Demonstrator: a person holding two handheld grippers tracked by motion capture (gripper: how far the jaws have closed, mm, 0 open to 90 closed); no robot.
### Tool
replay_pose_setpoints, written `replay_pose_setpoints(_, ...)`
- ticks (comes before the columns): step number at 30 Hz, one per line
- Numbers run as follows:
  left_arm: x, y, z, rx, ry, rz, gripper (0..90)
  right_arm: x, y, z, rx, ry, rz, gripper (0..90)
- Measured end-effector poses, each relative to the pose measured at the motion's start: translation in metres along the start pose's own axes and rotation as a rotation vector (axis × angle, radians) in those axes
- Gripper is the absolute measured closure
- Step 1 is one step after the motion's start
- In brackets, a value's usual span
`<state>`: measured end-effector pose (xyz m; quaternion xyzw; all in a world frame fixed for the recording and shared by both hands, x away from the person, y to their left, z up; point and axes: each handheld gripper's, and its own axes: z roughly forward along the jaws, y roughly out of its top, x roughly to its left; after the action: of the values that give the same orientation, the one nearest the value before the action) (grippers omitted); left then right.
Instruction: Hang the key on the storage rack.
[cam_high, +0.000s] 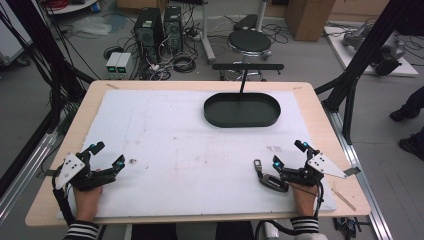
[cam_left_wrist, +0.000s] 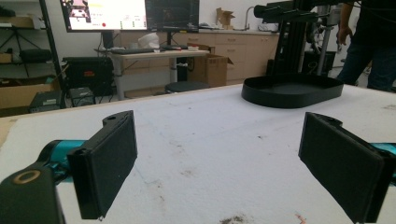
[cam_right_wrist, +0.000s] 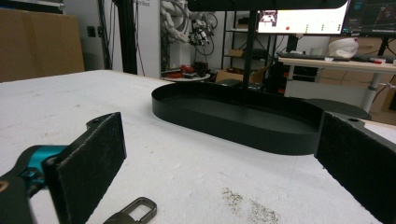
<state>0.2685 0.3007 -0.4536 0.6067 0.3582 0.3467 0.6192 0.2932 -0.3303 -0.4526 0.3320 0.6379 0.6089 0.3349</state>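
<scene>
Nothing appears to have been moved yet, judging from how things lie. The key fob (cam_high: 270, 179), a dark fob with a metal clasp on a short strap, lies flat on the white mat (cam_high: 190, 150) just to the inner side of the right hand-held gripper (cam_high: 288, 154), close by its inner jaw and not between the jaws. In the right gripper view the clasp (cam_right_wrist: 135, 211) shows low down beside that jaw. The right hand-held gripper stands wide open and holds nothing; its pads are well apart with bare mat between them. The left hand-held gripper (cam_high: 107, 154) is likewise spread wide and empty, resting at the near left of the bench (cam_high: 320, 107), well apart from the fob.

The likely work is to pick the fob up and set it in the black oval tray (cam_high: 242, 110), which sits ahead of the right hand-held gripper, toward the far side, and looks empty. So the grasp, the carry and the placing all seem left to do.

Counted: one key fob, one tray, one mat, two hand-held grippers.
</scene>
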Motion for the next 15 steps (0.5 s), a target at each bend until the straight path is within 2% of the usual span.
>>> replay_pose_setpoints(1,0.0000,0.0000,0.0000,0.000,0.000,0.000,11.9,0.0000,0.0000,-0.0006,0.005,0.001,0.015,1.1)
replay_pose_setpoints(4,-0.0006,0.0000,0.0003,0.001,0.000,0.005,11.9,-0.0012,-0.0001,-0.0007,-0.001,0.003,0.018,1.1)
replay_pose_setpoints(15,-0.0004,0.0000,0.0004,0.002,-0.001,0.003,11.9,-0.0003,-0.0001,-0.0008,0.000,0.003,0.014,1.1)
